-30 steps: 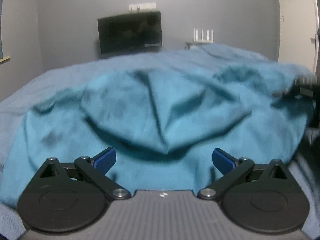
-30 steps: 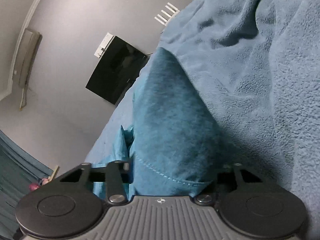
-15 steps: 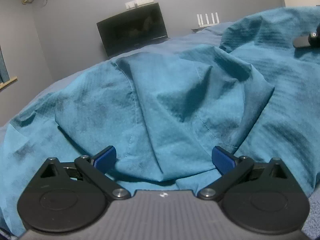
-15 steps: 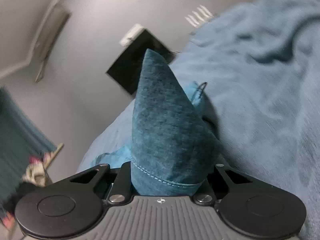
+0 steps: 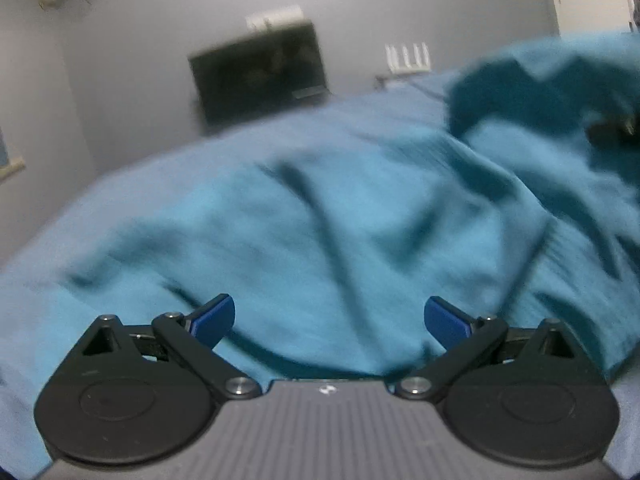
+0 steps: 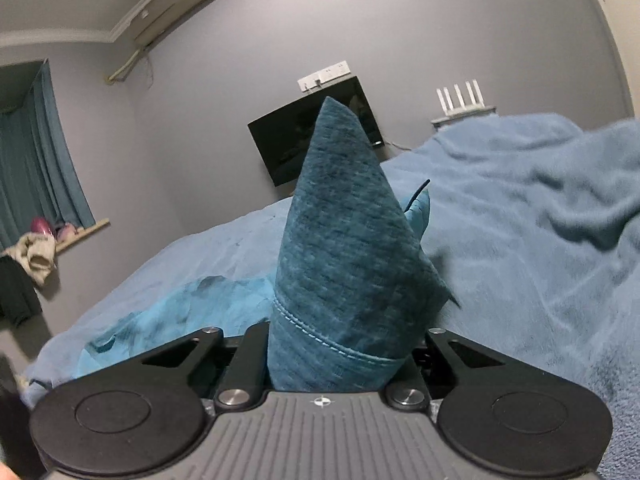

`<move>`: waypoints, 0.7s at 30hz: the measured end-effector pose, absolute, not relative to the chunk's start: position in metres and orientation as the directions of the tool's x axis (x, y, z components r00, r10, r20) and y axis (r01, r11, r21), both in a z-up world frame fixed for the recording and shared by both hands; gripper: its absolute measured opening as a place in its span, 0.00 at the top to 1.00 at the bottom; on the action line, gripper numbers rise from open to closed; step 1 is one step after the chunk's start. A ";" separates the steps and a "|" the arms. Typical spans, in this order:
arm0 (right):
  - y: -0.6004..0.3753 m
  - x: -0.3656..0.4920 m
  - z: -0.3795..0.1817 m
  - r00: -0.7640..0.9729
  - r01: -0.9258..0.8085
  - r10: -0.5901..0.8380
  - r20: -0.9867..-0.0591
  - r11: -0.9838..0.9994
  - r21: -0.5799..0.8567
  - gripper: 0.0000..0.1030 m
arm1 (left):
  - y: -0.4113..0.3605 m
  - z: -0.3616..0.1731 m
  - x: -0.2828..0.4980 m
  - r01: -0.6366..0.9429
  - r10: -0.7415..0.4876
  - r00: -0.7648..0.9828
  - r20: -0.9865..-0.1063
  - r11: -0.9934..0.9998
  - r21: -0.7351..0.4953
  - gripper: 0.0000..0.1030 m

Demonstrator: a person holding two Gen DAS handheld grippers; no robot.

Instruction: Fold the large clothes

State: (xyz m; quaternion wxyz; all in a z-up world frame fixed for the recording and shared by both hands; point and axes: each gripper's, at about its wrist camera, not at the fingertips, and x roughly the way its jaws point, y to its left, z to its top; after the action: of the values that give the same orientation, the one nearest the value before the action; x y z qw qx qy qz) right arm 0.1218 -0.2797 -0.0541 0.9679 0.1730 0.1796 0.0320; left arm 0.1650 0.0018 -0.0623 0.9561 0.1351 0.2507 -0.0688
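Nearest the right wrist camera, the right gripper has a stitched hem of the teal garment bunched between its jaws, which are closing on it; the cloth stands up from the jaws in a steep cone, and the gripper points only slightly downward over the bed. Nearest the left wrist camera, the left gripper stands wide open, its two blue pads well apart and pressing on nothing, tilted down toward the same garment, which lies crumpled just beyond the fingertips; that view is blurred. The garment spreads across the bed's light blue fleece blanket, with one raised, darker fold toward the right side of the bed, where a dark shape, too blurred to tell for certain, shows at the edge. Beyond the bed, on the grey wall, hangs one black television, with one white socket strip just above it and one white router with four aerials to its right. To the left of the television, one air conditioner sits high by the ceiling, and one teal curtain hangs over a window sill with small things heaped on it.
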 end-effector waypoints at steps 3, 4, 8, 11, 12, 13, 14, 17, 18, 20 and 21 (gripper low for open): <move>-0.250 0.121 -0.032 0.936 -0.029 0.124 -0.331 0.960 0.278 0.84 | 0.051 -0.043 0.162 0.106 0.030 0.884 -0.466 0.959 0.264 0.00; -0.238 0.121 -0.024 0.936 -0.041 0.125 -0.330 0.967 0.251 0.84 | 0.068 -0.043 0.162 0.055 0.088 0.882 -0.463 0.956 0.288 0.00; -0.183 0.127 0.012 0.933 -0.105 0.145 -0.330 0.985 0.136 0.84 | 0.120 -0.075 0.177 -0.118 0.272 0.778 -0.567 0.949 0.294 0.01; -0.139 0.140 0.033 0.930 -0.148 0.164 -0.330 0.986 0.073 0.84 | 0.133 -0.095 0.193 -0.125 0.245 0.694 -0.677 0.967 0.222 0.01; -0.124 0.144 0.038 0.928 -0.161 0.169 -0.331 0.986 0.051 0.84 | 0.131 -0.093 0.194 -0.126 0.252 0.697 -0.672 0.965 0.231 0.01; -0.108 0.147 0.044 0.927 -0.175 0.176 -0.332 0.984 0.032 0.84 | 0.131 -0.089 0.194 -0.132 0.255 0.706 -0.660 0.964 0.231 0.01; -0.090 0.153 0.048 0.923 -0.193 0.184 -0.337 0.981 0.008 0.85 | 0.133 -0.083 0.191 -0.143 0.246 0.724 -0.644 0.967 0.209 0.01; -0.029 0.165 0.056 0.908 -0.261 0.223 -0.356 0.964 -0.061 0.85 | 0.156 -0.064 0.175 -0.216 0.228 0.773 -0.592 0.972 0.093 0.01; -0.010 0.169 0.055 0.901 -0.285 0.238 -0.363 0.955 -0.081 0.86 | 0.166 -0.057 0.170 -0.256 0.248 0.784 -0.569 0.964 0.067 0.01; 0.031 0.162 0.055 0.888 -0.336 0.272 -0.370 0.934 -0.121 0.86 | 0.182 -0.045 0.159 -0.317 0.286 0.805 -0.519 0.948 0.030 0.01; 0.050 0.158 0.053 0.881 -0.361 0.286 -0.377 0.921 -0.144 0.86 | 0.192 -0.040 0.153 -0.344 0.297 0.816 -0.496 0.939 -0.003 0.01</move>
State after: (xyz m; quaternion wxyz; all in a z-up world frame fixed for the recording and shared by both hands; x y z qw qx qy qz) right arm 0.1581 0.0500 0.0530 0.9640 -0.1057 0.1770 0.1679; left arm 0.1528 0.1920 -0.0399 0.9518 -0.0460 0.2523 0.1683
